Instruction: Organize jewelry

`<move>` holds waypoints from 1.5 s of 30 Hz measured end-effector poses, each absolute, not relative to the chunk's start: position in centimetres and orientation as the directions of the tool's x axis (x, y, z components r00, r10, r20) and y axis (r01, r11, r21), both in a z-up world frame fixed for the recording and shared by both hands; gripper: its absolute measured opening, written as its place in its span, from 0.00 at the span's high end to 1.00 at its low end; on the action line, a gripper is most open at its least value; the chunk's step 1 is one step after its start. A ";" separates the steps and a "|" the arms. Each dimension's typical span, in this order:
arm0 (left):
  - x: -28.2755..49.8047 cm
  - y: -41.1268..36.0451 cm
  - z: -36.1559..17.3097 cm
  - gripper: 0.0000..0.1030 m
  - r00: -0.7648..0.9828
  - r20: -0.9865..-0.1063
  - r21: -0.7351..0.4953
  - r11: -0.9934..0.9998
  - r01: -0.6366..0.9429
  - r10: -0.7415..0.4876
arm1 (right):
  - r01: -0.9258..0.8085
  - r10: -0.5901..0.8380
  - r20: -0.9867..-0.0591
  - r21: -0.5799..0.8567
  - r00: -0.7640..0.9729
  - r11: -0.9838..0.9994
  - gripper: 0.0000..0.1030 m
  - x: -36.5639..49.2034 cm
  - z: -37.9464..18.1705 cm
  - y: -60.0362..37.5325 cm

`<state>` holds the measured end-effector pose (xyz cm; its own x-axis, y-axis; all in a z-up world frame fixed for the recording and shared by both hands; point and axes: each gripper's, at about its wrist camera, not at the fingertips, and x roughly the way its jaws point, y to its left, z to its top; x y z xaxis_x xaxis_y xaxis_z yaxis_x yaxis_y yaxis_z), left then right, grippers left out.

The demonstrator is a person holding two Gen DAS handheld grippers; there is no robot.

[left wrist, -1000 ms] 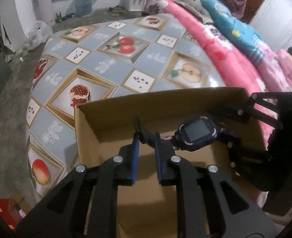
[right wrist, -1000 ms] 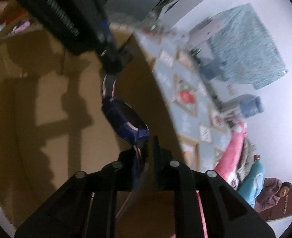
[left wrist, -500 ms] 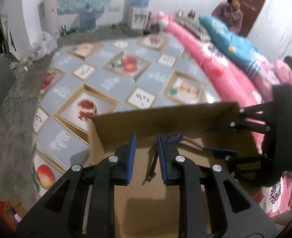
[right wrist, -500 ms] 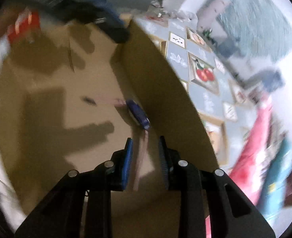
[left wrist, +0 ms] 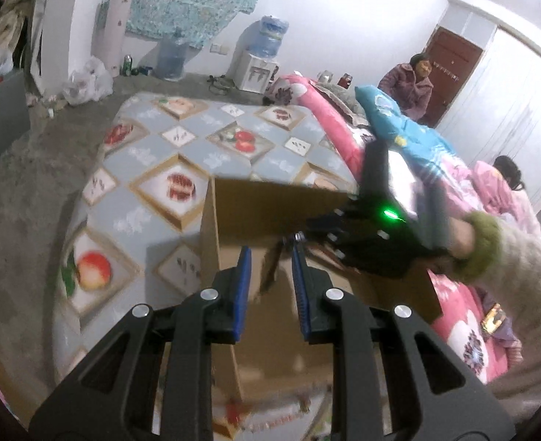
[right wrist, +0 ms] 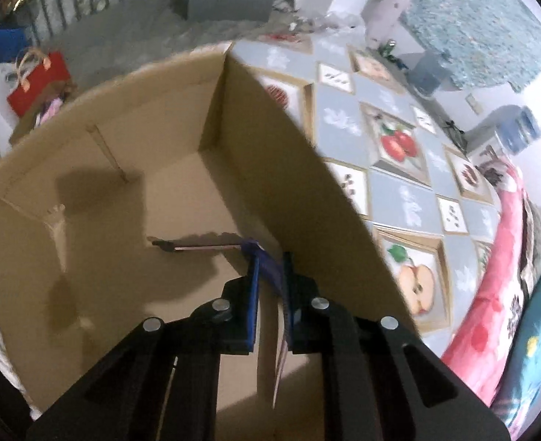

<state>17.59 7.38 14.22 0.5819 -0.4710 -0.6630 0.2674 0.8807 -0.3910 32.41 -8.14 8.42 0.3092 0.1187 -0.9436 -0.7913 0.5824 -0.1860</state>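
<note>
Fruit-patterned cloth covered the table [left wrist: 167, 169], with a grey floor to its left and pink and blue bedding [left wrist: 410, 136] along its right side. On the table stood an open cardboard box [left wrist: 270, 202].

From the left wrist view, the left tool [left wrist: 269, 257] hovered over the near part of the box, its blue-padded fingers [left wrist: 243, 279] parted with a plain gap and nothing between them. A dark, blurred strap-like piece showed in that gap, lower down inside the box, though blur kept it from being made out. To the right, the right tool [left wrist: 307, 237] reached into the box from the bedding side, held by a hand in a green-cuffed sleeve [left wrist: 487, 250].

From the right wrist view, the watch [right wrist: 267, 261] lay inside the box on its floor, close against the right-hand wall. Its thin strap [right wrist: 197, 246] ran out to the left across the cardboard, and its blue body sat right at the tips of the right tool [right wrist: 270, 268]. That tool's fingers stood only narrowly apart, on either side of the body; whether they gripped it or merely flanked it could not be told.
</note>
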 end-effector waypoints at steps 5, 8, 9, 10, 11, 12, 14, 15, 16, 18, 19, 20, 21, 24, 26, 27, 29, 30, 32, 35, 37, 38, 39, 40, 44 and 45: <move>14.5 10.0 12.1 0.79 0.584 -0.657 -0.431 0.873 0.227 -0.477 | -0.804 0.092 -0.949 -0.202 0.302 0.559 0.86 33.5 6.9 -7.4; 13.6 11.5 11.1 0.79 0.600 -0.669 -0.418 0.890 0.183 -0.438 | -0.804 0.109 -0.962 -0.145 0.252 0.577 0.84 34.0 7.1 -7.6; 13.3 12.1 10.7 0.79 0.604 -0.668 -0.423 0.890 0.172 -0.434 | -0.807 0.113 -0.964 -0.133 0.240 0.575 0.84 33.8 7.2 -7.6; 13.1 12.4 10.5 0.79 0.607 -0.667 -0.427 0.889 0.164 -0.432 | -0.809 0.118 -0.966 -0.121 0.228 0.575 0.84 33.6 7.2 -7.7; 12.9 13.0 10.3 0.79 0.613 -0.664 -0.434 0.888 0.151 -0.429 | -0.812 0.122 -0.968 -0.110 0.217 0.573 0.84 33.4 7.2 -7.7; 12.8 13.3 10.2 0.79 0.616 -0.661 -0.439 0.886 0.146 -0.429 | -0.815 0.125 -0.970 -0.104 0.211 0.570 0.84 33.1 7.2 -7.7; 12.8 14.0 9.7 0.79 0.618 -0.657 -0.453 0.881 0.133 -0.431 | -0.819 0.131 -0.975 -0.073 0.178 0.569 0.84 32.7 7.2 -7.7; 12.8 14.1 9.7 0.79 0.618 -0.656 -0.459 0.879 0.131 -0.435 | -0.820 0.134 -0.978 -0.055 0.159 0.570 0.84 32.5 7.0 -7.7; 12.8 14.2 9.5 0.79 0.617 -0.654 -0.464 0.876 0.129 -0.437 | -0.823 0.134 -0.980 -0.044 0.144 0.566 0.84 32.1 6.8 -7.6; 12.8 14.3 9.3 0.79 0.620 -0.651 -0.468 0.875 0.126 -0.438 | -0.832 0.120 -0.986 -0.031 0.117 0.554 0.85 31.4 6.0 -7.3; 12.8 14.3 9.3 0.79 0.621 -0.650 -0.469 0.874 0.126 -0.438 | -0.839 0.102 -0.990 -0.023 0.094 0.544 0.86 30.9 5.3 -7.0; 12.7 14.4 9.2 0.79 0.622 -0.648 -0.472 0.872 0.127 -0.441 | -0.847 0.094 -0.989 -0.047 0.113 0.529 0.86 30.4 5.0 -6.8; 12.7 14.4 9.1 0.79 0.622 -0.646 -0.476 0.870 0.127 -0.444 | -0.856 0.095 -0.988 -0.055 0.120 0.514 0.86 30.0 5.0 -6.5; 12.8 14.7 8.7 0.79 0.620 -0.646 -0.483 0.867 0.121 -0.446 | -0.844 0.109 -0.990 -0.021 0.095 0.536 0.86 30.5 5.1 -6.2; 12.7 14.8 8.5 0.79 0.620 -0.643 -0.489 0.864 0.117 -0.448 | -0.844 0.106 -0.989 -0.035 0.108 0.536 0.86 30.8 5.1 -6.0; 12.7 14.9 8.4 0.79 0.621 -0.642 -0.492 0.863 0.116 -0.450 | -0.845 0.106 -0.987 -0.043 0.117 0.533 0.86 30.9 5.1 -5.9; 12.7 14.9 8.3 0.79 0.624 -0.638 -0.495 0.861 0.116 -0.451 | -0.850 0.102 -0.983 -0.076 0.150 0.521 0.86 30.9 5.0 -5.5; 12.5 14.9 8.4 0.79 0.627 -0.638 -0.493 0.862 0.115 -0.448 | -0.854 0.089 -0.980 -0.109 0.178 0.509 0.86 30.9 5.0 -5.4; 12.4 14.9 8.2 0.79 0.632 -0.643 -0.478 0.872 0.109 -0.432 | -0.847 0.050 -0.974 -0.166 0.221 0.505 0.86 30.9 4.9 -5.2; 12.0 15.0 8.0 0.76 0.638 -0.647 -0.467 0.878 0.100 -0.417 | -0.829 0.045 -0.974 -0.163 0.221 0.535 0.86 31.1 5.5 -5.7; 11.8 15.2 7.9 0.73 0.643 -0.646 -0.464 0.881 0.097 -0.411 | -0.836 0.079 -0.980 -0.110 0.180 0.538 0.86 30.8 6.4 -6.2; 11.5 15.2 7.8 0.72 0.647 -0.647 -0.456 0.885 0.096 -0.404 | -0.842 0.082 -0.985 -0.086 0.152 0.533 0.86 30.6 6.5 -6.4; 11.3 15.3 7.7 0.70 0.652 -0.649 -0.445 0.890 0.093 -0.393 | -0.842 0.078 -0.987 -0.078 0.141 0.534 0.86 30.5 6.5 -6.6; 11.1 15.3 7.7 0.67 0.654 -0.649 -0.441 0.893 0.091 -0.387 | -0.833 0.063 -0.987 -0.089 0.146 0.546 0.86 30.6 6.3 -6.9; 9.8 14.7 7.4 0.59 0.672 -0.655 -0.402 0.913 0.077 -0.345 | -0.785 0.012 -0.988 -0.118 0.157 0.608 0.86 31.0 5.4 -7.4; 9.4 14.5 7.5 0.54 0.680 -0.655 -0.386 0.920 0.075 -0.330 | -0.778 0.025 -0.986 -0.116 0.167 0.617 0.86 30.9 6.0 -7.4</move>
